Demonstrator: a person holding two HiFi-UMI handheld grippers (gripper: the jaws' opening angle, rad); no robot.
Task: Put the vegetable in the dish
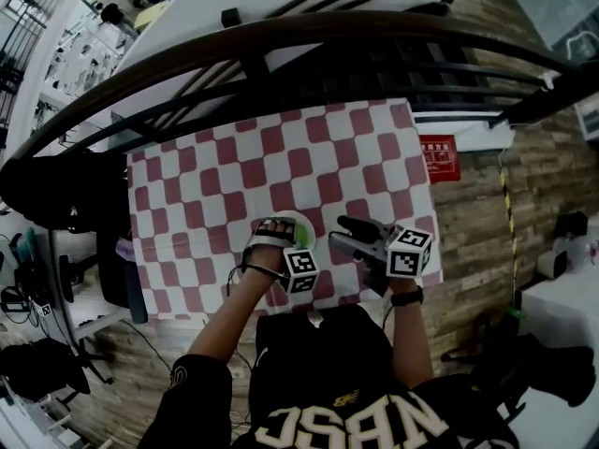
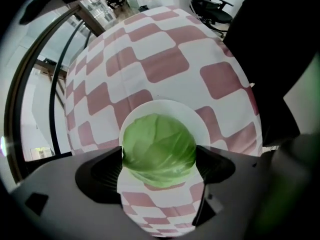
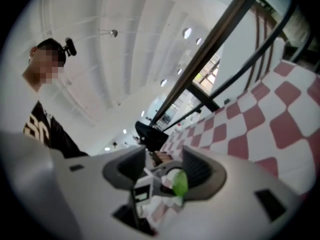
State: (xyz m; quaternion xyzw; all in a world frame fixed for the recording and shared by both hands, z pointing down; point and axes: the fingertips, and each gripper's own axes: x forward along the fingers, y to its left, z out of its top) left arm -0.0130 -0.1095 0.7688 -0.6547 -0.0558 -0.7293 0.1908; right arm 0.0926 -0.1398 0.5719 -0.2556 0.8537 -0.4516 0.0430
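Cabbage is clamped between the jaws of the left gripper, dish directly beyond them; only release seems left. Right gripper gapes empty.

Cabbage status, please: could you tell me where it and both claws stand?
Left claw shut on cabbage, over the white dish. Right claw open, empty. Nothing in the way on the checkered cloth.

A swivel chair, cable-strewn desk and ceiling downlights suggest an office-lab.
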